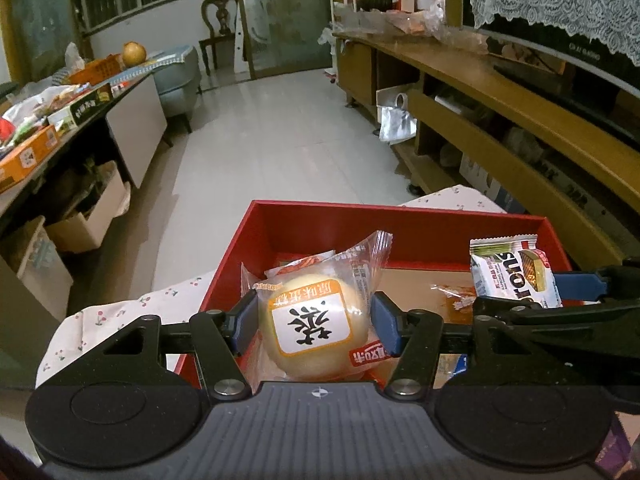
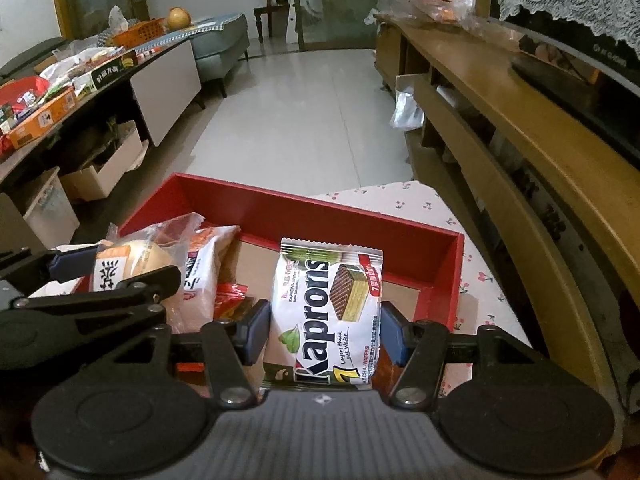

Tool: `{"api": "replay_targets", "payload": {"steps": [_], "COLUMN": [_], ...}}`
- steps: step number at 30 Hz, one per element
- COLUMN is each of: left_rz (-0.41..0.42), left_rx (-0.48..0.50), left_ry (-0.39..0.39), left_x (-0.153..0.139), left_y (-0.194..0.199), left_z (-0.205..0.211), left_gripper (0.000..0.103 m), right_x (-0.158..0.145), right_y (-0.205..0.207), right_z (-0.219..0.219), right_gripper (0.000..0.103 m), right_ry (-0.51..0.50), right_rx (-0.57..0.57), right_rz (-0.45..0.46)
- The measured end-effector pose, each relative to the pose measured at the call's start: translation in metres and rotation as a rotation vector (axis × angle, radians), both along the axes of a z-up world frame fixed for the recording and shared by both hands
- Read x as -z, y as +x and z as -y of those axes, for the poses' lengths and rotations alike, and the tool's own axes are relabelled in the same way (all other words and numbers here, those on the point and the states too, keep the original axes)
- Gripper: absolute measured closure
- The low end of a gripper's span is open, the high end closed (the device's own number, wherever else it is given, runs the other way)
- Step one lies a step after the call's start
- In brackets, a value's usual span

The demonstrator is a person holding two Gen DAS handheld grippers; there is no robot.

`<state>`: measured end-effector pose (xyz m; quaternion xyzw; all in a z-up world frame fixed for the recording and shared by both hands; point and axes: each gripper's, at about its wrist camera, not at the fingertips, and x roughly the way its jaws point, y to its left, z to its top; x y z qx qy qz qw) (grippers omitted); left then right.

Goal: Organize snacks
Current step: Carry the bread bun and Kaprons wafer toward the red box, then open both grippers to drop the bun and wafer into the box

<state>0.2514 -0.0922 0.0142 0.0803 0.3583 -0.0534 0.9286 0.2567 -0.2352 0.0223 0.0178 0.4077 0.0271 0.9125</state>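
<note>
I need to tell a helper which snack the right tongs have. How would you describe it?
Find the red tray on the cherry-print cloth. Above its right half, the right tongs hold a white wafer packet. It alone reads Kaprons and shows a layered wafer; the neighbouring snacks are clear-wrapped buns.

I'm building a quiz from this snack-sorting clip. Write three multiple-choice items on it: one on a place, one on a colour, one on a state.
1. Where is the Kaprons wafer pack?
A. on the floor
B. between the right gripper's pads
C. on the wooden shelf

2. What colour is the box?
A. red
B. green
C. white

3. What is the left gripper doing?
A. hanging empty
B. holding a spoon
C. holding a wrapped bun

Key: 1 B, blue pads flank it; 2 A, red walls; 3 C, the wrapped bun sits pinched between its pads.
</note>
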Motion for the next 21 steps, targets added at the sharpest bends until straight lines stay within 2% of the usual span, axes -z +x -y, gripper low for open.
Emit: {"api": "replay_targets", "payload": {"steps": [11,17,21], "left_rz": [-0.049,-0.049,-0.044], "left_rx": [-0.008,-0.027,-0.030], "left_ry": [-0.026,-0.040,-0.074], "left_x": [0.012,0.006,-0.003], "left_y": [0.012,0.010,0.008], "left_z": [-0.006,-0.011,-0.015], "left_gripper": [0.037,0.031,0.027], "right_x": [0.013,0.008,0.004], "right_y": [0.011,0.010,0.006], "right_z": [-0.002,-0.001,0.002], "right_gripper": [0.028,0.021,0.020], "right_ry": [-0.006,-0.018,-0.009], "right_rx": [-0.011,-0.012,-0.003], "right_rz": [-0.026,-0.020,-0.011]}}
